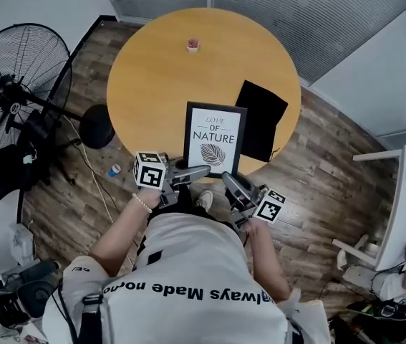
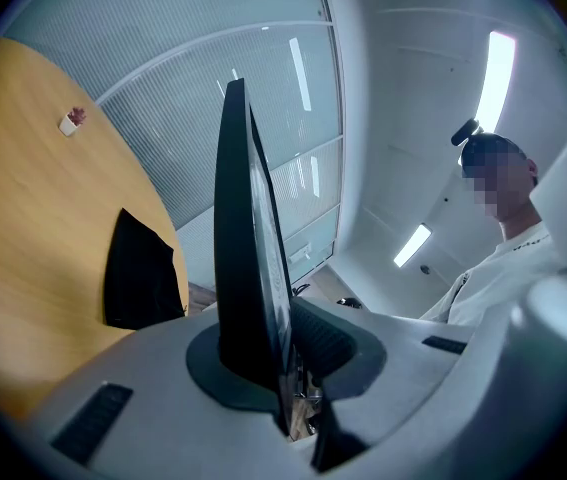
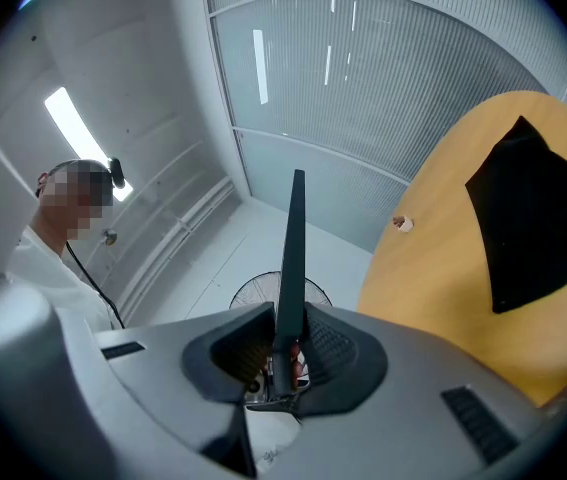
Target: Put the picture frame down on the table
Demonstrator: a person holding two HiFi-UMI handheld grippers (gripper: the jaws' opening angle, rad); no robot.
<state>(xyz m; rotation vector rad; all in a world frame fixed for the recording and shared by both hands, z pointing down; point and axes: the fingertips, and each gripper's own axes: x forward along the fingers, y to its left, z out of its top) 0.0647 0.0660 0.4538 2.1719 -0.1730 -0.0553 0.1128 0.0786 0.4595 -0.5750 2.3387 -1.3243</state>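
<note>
1. The picture frame (image 1: 215, 140) is held face up and roughly level over the near edge of the round bench (image 1: 152, 77). Its near short edge sits about at the rim.
2. Its long axis runs straight away from the fingers, from the near edge toward the middle of the bench.
3. The left gripper (image 1: 197, 172) has its fingers closed narrow on the left part of that near edge. In its own view the frame (image 2: 243, 248) stands edge-on between the pads.
4. The right gripper (image 1: 231, 181) pinches the right part the same way, with the frame (image 3: 291, 258) edge-on between its fingers.
5. Both hands are equally near. A black cloth (image 1: 260, 117) lies just beside the frame's right side, so I judge the set-down should go forward and down, staying left of the cloth.
6. I cannot tell whether the frame touches the bench.
</note>
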